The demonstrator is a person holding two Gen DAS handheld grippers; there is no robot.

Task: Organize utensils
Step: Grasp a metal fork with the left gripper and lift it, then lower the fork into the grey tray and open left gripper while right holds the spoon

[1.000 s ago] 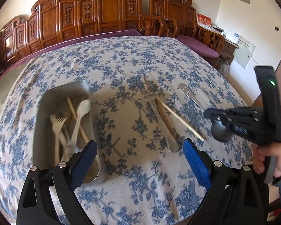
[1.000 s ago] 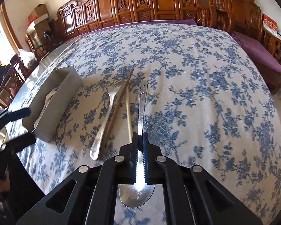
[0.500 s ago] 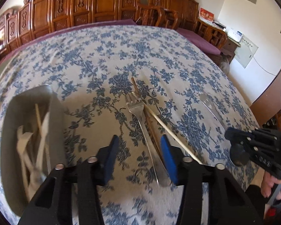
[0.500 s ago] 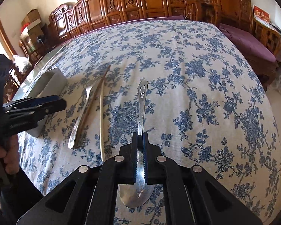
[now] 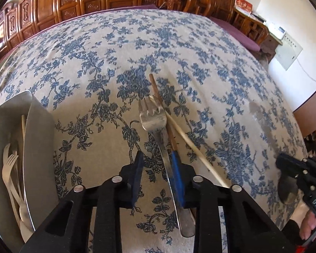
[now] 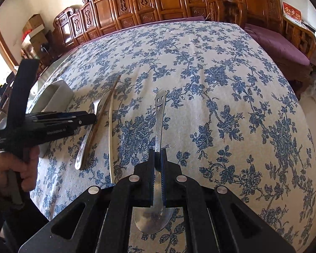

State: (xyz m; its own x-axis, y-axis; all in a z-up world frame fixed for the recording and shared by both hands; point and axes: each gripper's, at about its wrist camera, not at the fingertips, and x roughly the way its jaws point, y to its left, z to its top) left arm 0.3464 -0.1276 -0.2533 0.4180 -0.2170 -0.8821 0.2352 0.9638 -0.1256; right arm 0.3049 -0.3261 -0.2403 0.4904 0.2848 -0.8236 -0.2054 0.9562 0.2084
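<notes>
- Fork (image 5: 155, 124) lies on the tablecloth (image 5: 200, 67) beside two chopsticks (image 5: 185, 139), its handle between my left gripper (image 5: 158, 175) jaws; they've just been closing, not yet clamped.
- My right gripper (image 6: 157, 164) is clamped on the spoon (image 6: 158, 126), held clear, I judge, awaiting its turn.
- Tray (image 5: 38, 147) at left, already holding utensils, is the likely destination.

- The cloth (image 5: 94, 67) over the counter is cream, printed with blue flowers and leafy vines.
- The metal fork (image 5: 158, 130) is silver-grey.
- One chopstick (image 5: 191, 143) is pale cream, the other chopstick (image 5: 155, 88) reddish brown.
- The spoon (image 6: 159, 126) is shiny silver with a smiling face cut into its handle.
- The tray (image 5: 38, 147) is grey.
- Each tool (image 5: 158, 164) is black with blue pads.
- The carved chairs (image 6: 158, 2) are orange-brown.
</notes>
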